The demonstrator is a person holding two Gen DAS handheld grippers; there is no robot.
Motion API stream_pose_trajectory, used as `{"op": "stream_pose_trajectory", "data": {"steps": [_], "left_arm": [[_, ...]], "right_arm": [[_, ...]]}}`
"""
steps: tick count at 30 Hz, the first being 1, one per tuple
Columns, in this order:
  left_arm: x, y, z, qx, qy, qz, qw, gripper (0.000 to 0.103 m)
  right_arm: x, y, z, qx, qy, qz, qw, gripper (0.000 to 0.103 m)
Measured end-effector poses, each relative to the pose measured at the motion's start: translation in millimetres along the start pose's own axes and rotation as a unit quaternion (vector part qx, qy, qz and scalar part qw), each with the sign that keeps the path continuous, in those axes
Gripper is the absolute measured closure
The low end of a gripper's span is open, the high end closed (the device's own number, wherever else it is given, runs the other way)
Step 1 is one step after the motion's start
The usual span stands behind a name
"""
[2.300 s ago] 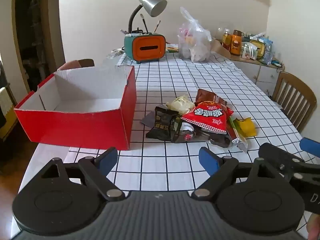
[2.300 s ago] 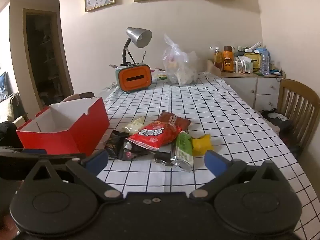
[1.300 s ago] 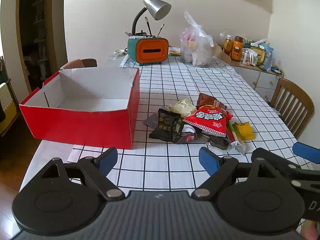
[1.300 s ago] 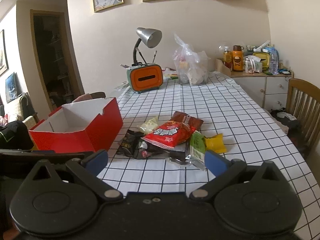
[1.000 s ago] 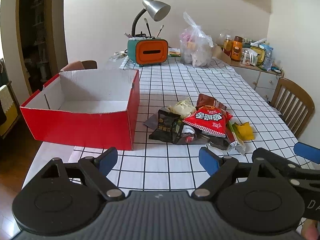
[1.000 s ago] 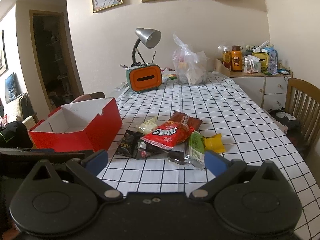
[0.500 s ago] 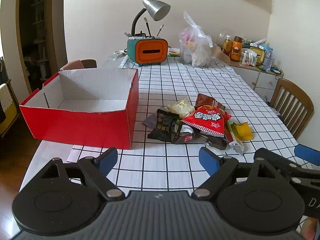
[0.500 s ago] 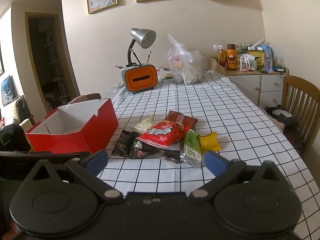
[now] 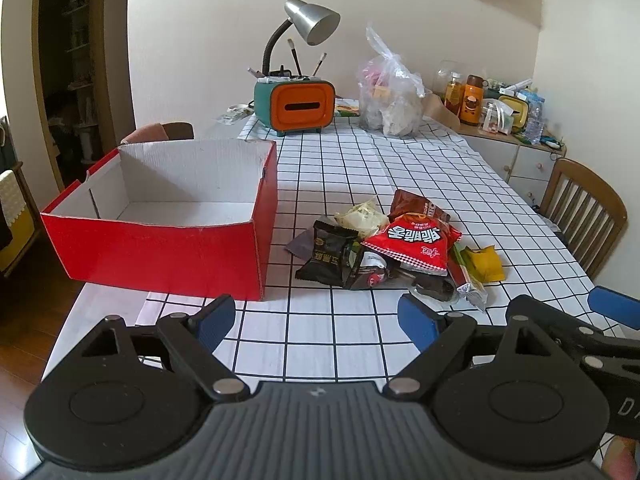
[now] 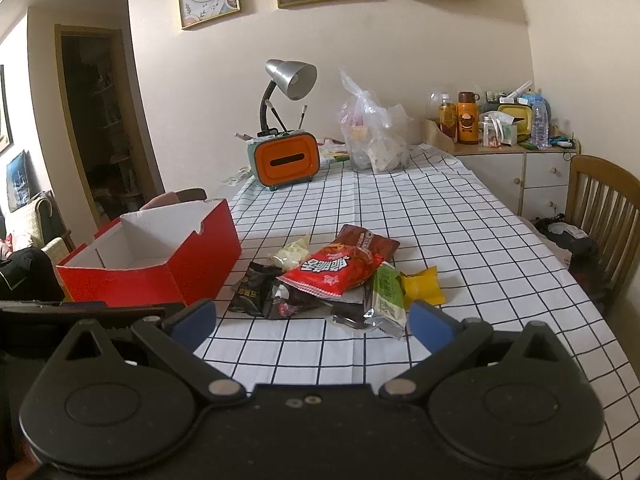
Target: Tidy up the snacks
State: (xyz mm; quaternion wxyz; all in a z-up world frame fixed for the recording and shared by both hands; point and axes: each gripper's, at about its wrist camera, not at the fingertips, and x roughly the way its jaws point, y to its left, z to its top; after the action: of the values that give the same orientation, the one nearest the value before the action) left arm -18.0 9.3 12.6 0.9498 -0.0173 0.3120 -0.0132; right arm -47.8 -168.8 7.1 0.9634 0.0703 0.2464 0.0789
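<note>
A pile of snack packets lies on the checked tablecloth: a red bag [image 9: 414, 242] [image 10: 332, 270] on top, black packets [image 9: 330, 258] [image 10: 256, 290], a brown packet [image 9: 416, 206], a pale packet [image 9: 362, 218], a green packet [image 10: 386, 294] and a yellow packet [image 9: 486, 262] [image 10: 422, 286]. An empty red box [image 9: 168, 248] [image 10: 160, 268] stands left of the pile. My left gripper [image 9: 316, 322] is open and empty, above the table's near edge in front of the box and pile. My right gripper [image 10: 312, 324] is open and empty, just short of the pile.
At the far end of the table stand an orange and teal holder [image 9: 298, 108] with a desk lamp [image 9: 312, 26] and a clear plastic bag [image 9: 390, 96]. A wooden chair [image 9: 584, 208] is on the right. A cabinet [image 10: 520, 172] with bottles is at the back right.
Both grippers have shifted slightly, so the views drift a little. The snacks and the box have not moved. Both grippers stay open.
</note>
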Motion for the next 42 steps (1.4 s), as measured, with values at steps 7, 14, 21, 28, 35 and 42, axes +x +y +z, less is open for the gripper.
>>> {"op": "stream_pose_trajectory", "data": {"steps": [7, 14, 21, 28, 35, 42], "left_arm": [[0, 0, 0, -0.001, 0.002, -0.001, 1.0, 0.014], [1, -2, -1, 0.0, 0.0, -0.001, 1.0, 0.014], [2, -4, -2, 0.003, 0.0, -0.003, 1.0, 0.014], [11, -8, 2, 0.031, -0.01, 0.005, 0.9995, 0.014], [35, -23, 18, 0.092, 0.001, -0.02, 0.9956, 0.014], [74, -26, 37, 0.112, 0.04, -0.041, 0.992, 0.014]], "right_arm": [[0, 0, 0, 0.001, -0.002, 0.001, 1.0, 0.0], [-2, -1, -1, 0.004, -0.006, -0.001, 1.0, 0.0], [-1, -5, -3, 0.008, -0.005, 0.001, 1.0, 0.0], [11, -20, 4, 0.014, 0.019, 0.015, 1.0, 0.0], [40, -59, 24, 0.029, 0.061, -0.006, 0.998, 0.002], [76, -95, 37, 0.035, 0.092, -0.018, 0.995, 0.007]]}}
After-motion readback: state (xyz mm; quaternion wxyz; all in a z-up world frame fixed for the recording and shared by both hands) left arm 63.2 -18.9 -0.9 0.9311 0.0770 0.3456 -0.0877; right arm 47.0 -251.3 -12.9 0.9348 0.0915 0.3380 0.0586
